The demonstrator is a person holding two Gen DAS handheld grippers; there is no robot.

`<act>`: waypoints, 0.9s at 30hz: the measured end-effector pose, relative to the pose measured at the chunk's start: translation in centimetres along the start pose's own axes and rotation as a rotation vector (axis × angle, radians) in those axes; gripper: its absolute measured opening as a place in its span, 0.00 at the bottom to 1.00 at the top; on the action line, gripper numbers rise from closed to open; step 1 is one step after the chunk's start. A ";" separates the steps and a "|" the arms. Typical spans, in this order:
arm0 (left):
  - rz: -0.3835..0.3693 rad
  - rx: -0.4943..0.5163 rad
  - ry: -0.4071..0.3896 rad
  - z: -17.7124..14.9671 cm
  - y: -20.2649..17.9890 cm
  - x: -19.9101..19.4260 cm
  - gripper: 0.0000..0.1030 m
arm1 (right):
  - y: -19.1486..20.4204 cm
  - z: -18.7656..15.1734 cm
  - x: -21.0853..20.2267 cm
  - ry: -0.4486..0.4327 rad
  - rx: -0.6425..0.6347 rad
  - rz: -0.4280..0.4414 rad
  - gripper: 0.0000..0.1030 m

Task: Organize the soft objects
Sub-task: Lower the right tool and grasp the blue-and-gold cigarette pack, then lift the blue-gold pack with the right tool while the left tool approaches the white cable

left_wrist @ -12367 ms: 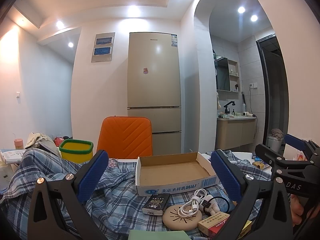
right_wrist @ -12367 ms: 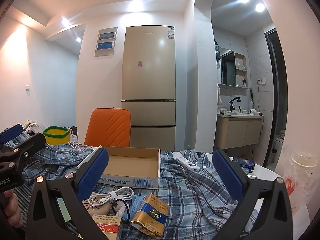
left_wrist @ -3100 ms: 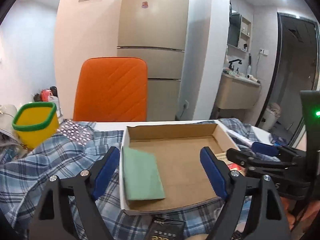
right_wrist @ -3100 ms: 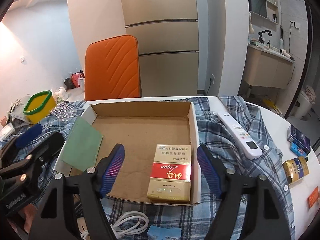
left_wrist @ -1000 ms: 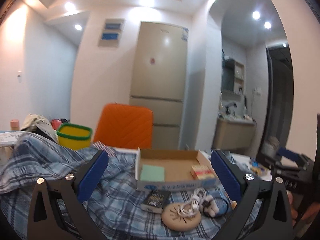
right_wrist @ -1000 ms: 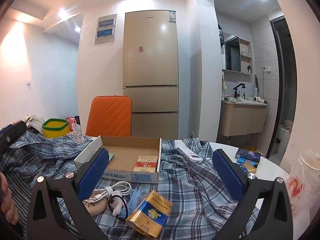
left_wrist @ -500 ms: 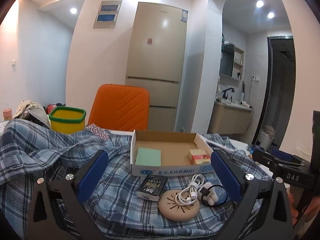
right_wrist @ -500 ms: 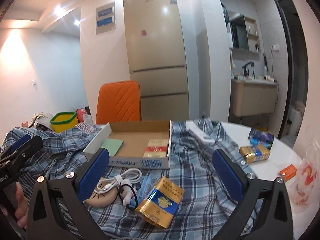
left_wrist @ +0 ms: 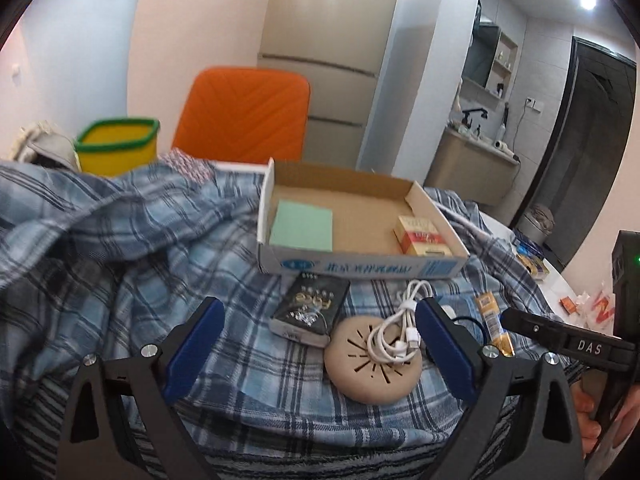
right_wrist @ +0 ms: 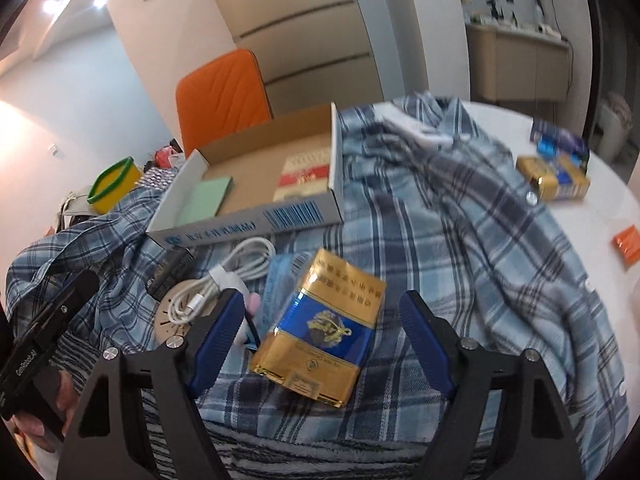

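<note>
A cardboard box (left_wrist: 434,270) sits on a blue plaid shirt (left_wrist: 120,248); it holds a green pad (left_wrist: 302,226) and a red-and-cream pack (left_wrist: 420,236). My left gripper (left_wrist: 316,344) is open and empty, above a black pack (left_wrist: 310,308) and a tan round disc (left_wrist: 360,376) with a white cable (left_wrist: 400,330) on it. My right gripper (right_wrist: 322,332) is open and empty, its jaws either side of a gold-and-blue pack (right_wrist: 324,328). The box (right_wrist: 248,220) and cable (right_wrist: 224,280) also show in the right wrist view.
An orange chair (left_wrist: 244,112) and a yellow bin (left_wrist: 116,148) stand behind the table. A white remote (right_wrist: 416,130), another gold pack (right_wrist: 554,178) and an orange packet (right_wrist: 628,246) lie at the right on the white table (right_wrist: 600,216).
Both grippers have tilted down and moved in closer over the table items. The right gripper now straddles the gold-and-blue pack.
</note>
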State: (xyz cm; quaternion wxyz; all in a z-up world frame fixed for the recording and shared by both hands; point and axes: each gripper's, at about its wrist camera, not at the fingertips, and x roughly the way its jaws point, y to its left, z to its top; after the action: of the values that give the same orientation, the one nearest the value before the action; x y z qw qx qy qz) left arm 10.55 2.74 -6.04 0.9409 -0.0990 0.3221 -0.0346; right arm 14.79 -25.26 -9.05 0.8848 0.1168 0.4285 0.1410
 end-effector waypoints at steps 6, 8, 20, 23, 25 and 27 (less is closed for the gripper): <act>-0.003 0.008 0.002 -0.1 -0.2 0.1 0.95 | -1.1 0.3 0.6 0.040 0.069 0.029 0.58; -0.002 0.017 -0.008 -0.1 -0.4 -0.2 0.95 | -1.4 0.3 1.1 0.068 0.096 0.042 0.46; 0.035 0.128 -0.147 -0.3 -2.6 -3.2 0.95 | -1.5 0.5 1.3 0.081 0.108 0.010 0.55; 0.014 0.160 -0.184 -0.4 -3.2 -4.0 0.95 | -1.3 0.4 1.5 0.083 0.098 0.006 0.56; -0.005 0.159 -0.193 -0.4 -3.1 -4.3 0.95 | -1.3 0.4 1.9 0.104 0.099 0.003 0.58; -0.008 0.158 -0.201 -0.4 -3.1 -4.5 0.95 | -1.4 0.3 2.3 0.125 0.101 -0.004 0.58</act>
State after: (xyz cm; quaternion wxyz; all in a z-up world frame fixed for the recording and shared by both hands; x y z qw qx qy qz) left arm 6.78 0.26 -3.02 0.9732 -0.0289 0.2218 -0.0536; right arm 16.64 -25.78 -10.99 0.8495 0.1514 0.4897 0.1247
